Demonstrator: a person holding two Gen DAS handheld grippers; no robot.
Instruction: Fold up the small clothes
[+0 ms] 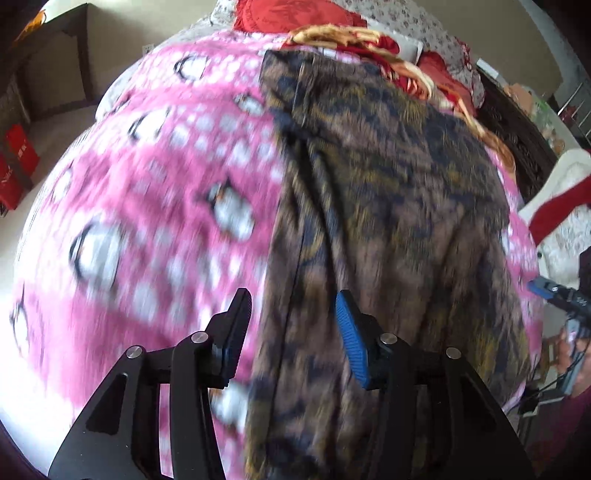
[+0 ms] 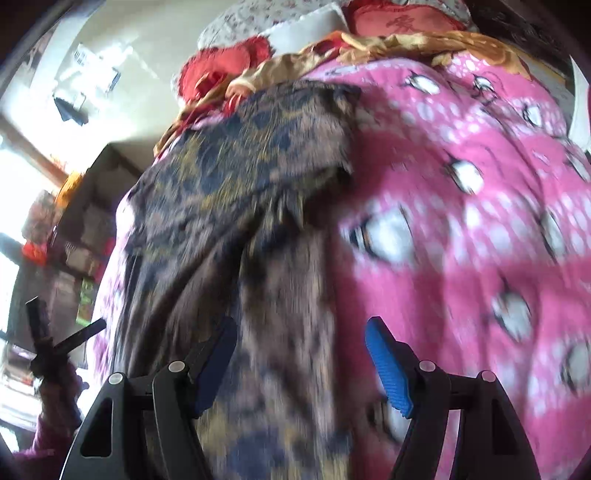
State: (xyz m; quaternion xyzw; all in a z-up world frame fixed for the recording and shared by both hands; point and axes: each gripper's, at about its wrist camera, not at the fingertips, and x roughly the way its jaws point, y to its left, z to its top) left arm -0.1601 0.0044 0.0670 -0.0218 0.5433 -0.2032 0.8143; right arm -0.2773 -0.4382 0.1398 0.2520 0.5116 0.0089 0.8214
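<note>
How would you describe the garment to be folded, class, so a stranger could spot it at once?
Start from the pink penguin-print blanket that covers the bed. Lying lengthwise on it is a long brown garment, running from near the grippers toward the red and gold bedding. Only it has a dark blue and mustard pattern on brown.

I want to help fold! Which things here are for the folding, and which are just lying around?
For the folding:
brown patterned garment
left hand-held gripper, open
right hand-held gripper, open

Just lying around:
pink penguin blanket
red pillow
red and gold quilt
red box
</note>
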